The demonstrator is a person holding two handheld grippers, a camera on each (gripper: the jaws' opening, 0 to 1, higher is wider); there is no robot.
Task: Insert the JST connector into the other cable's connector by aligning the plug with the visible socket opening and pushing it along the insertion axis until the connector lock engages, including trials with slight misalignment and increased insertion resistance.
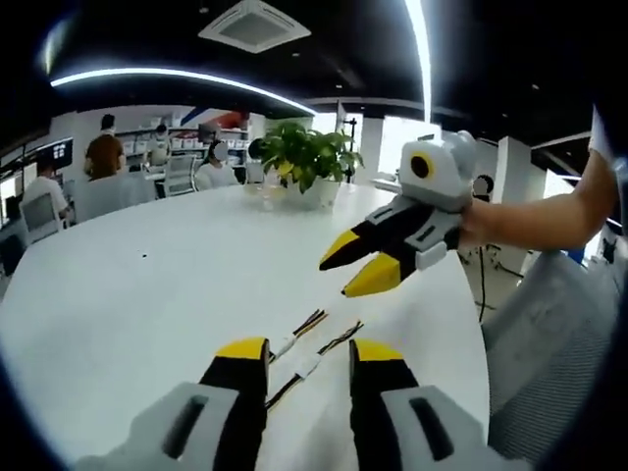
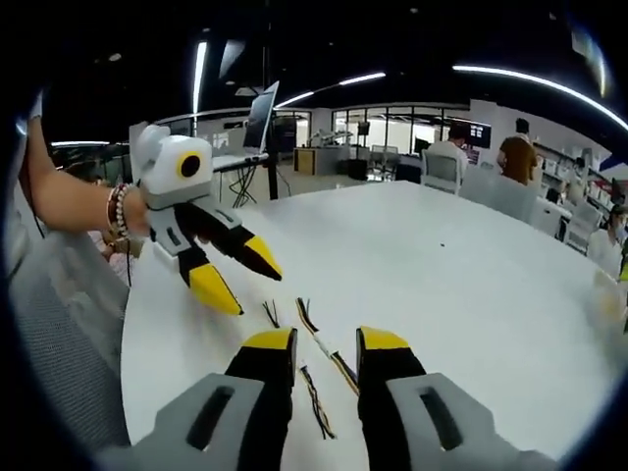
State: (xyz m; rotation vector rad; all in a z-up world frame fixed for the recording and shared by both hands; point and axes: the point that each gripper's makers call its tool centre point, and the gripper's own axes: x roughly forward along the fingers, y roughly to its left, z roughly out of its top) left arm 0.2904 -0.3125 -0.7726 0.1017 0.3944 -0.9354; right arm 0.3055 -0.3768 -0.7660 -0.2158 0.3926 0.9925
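Two thin multi-coloured cables lie on the white round table point(image 1: 147, 285). One carries a white JST connector point(image 1: 285, 345); the second cable's white connector point(image 1: 309, 366) lies beside it, apart from it. My left gripper point(image 1: 310, 349) hovers open just short of them, with nothing between its fingers. My right gripper point(image 1: 361, 267) comes in from the right, open, above the table beyond the cables. In the right gripper view the cable point(image 2: 322, 345) runs on the table between the tips of my open right gripper point(image 2: 326, 340), a second cable point(image 2: 316, 402) lies nearer, and the left gripper point(image 2: 237, 275) stands open at left.
A potted plant point(image 1: 304, 157) stands at the table's far side. A grey chair point(image 1: 549, 334) sits beyond the table's curved edge near the cables. Several people sit at desks in the background point(image 1: 103, 152). A monitor point(image 2: 260, 113) stands beyond the table.
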